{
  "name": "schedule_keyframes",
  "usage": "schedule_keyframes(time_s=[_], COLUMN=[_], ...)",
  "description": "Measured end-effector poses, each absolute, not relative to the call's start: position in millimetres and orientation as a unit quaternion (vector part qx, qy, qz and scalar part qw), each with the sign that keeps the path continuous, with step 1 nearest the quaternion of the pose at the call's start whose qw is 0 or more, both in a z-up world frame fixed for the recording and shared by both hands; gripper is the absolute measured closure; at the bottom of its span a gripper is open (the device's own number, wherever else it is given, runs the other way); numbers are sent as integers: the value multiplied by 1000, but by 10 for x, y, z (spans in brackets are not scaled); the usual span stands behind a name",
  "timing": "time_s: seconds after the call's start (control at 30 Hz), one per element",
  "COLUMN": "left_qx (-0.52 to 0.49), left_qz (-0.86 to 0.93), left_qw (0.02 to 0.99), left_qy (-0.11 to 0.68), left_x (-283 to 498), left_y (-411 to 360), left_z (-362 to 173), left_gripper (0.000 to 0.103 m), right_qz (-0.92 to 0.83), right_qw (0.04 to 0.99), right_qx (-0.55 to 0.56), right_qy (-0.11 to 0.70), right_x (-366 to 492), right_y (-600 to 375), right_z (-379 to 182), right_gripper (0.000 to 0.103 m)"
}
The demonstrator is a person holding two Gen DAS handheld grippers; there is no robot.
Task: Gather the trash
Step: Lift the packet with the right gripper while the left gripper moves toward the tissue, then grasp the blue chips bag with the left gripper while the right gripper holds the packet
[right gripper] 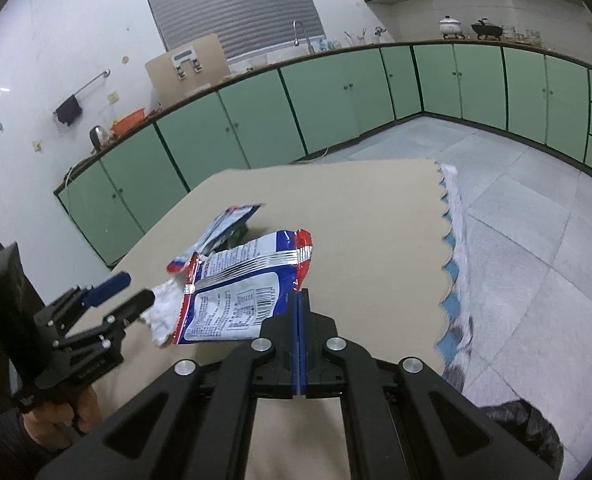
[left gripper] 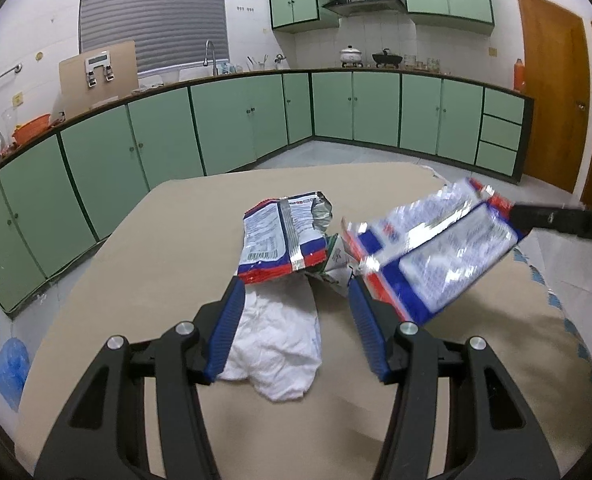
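Note:
My right gripper [right gripper: 300, 294] is shut on the edge of a red, white and blue snack wrapper [right gripper: 240, 300], which hangs clear of the beige table [right gripper: 356, 216]. In the left wrist view that wrapper [left gripper: 432, 256] is blurred at the right, with the right gripper [left gripper: 520, 216] at its far corner. My left gripper [left gripper: 296, 282] stands open low over a crumpled white tissue [left gripper: 276, 344] lying on the table; its pads do not press it. A second, torn-open wrapper [left gripper: 284, 236] lies just beyond the tissue, with a small green-and-white scrap [left gripper: 336, 266] beside it.
Green cabinets [left gripper: 232, 124] run along the far walls. A white sheet with a blue scalloped edge [right gripper: 452, 264] hangs off the table's right side. Something black [right gripper: 520, 420] sits at the lower right. A blue bag [left gripper: 10, 364] lies on the floor at the left.

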State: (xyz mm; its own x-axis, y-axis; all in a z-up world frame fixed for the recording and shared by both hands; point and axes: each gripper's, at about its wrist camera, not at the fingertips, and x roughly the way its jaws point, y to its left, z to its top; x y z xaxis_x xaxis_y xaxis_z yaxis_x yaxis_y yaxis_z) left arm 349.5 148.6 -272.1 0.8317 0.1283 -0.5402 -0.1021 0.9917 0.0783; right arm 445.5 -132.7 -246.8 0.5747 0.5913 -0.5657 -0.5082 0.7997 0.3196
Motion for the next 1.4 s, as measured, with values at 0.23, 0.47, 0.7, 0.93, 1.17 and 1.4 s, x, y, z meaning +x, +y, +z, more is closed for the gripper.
schedule_keyframes(time_s=[0.23, 0.47, 0.7, 0.93, 1.17, 1.4], left_qx=[42, 39, 4, -4, -4, 27], left_qz=[71, 87, 66, 65, 68, 78], left_qw=[947, 939, 932, 939, 948, 952], left_qy=[311, 329, 356, 337, 311, 295], left_x=[3781, 3958, 4069, 3967, 3972, 4145], left_y=[1506, 1596, 1735, 1747, 1717, 1459], left_z=[-2829, -2858, -2915, -2869, -2744, -2645], left_gripper=[54, 55, 103, 103, 100, 60], right_qz=[306, 310, 311, 308, 298, 290], right_qw=[888, 885, 885, 885, 890, 893], right_qx=[83, 79, 72, 70, 81, 89], right_qy=[331, 338, 338, 343, 335, 332], right_x=[4784, 4967, 5004, 4957, 5006, 5147], right_y=[-1473, -1426, -1390, -1343, -1400, -1446], right_z=[-2449, -2565, -2584, -2588, -2525, -2586], right_gripper=[103, 103, 103, 103, 103, 103])
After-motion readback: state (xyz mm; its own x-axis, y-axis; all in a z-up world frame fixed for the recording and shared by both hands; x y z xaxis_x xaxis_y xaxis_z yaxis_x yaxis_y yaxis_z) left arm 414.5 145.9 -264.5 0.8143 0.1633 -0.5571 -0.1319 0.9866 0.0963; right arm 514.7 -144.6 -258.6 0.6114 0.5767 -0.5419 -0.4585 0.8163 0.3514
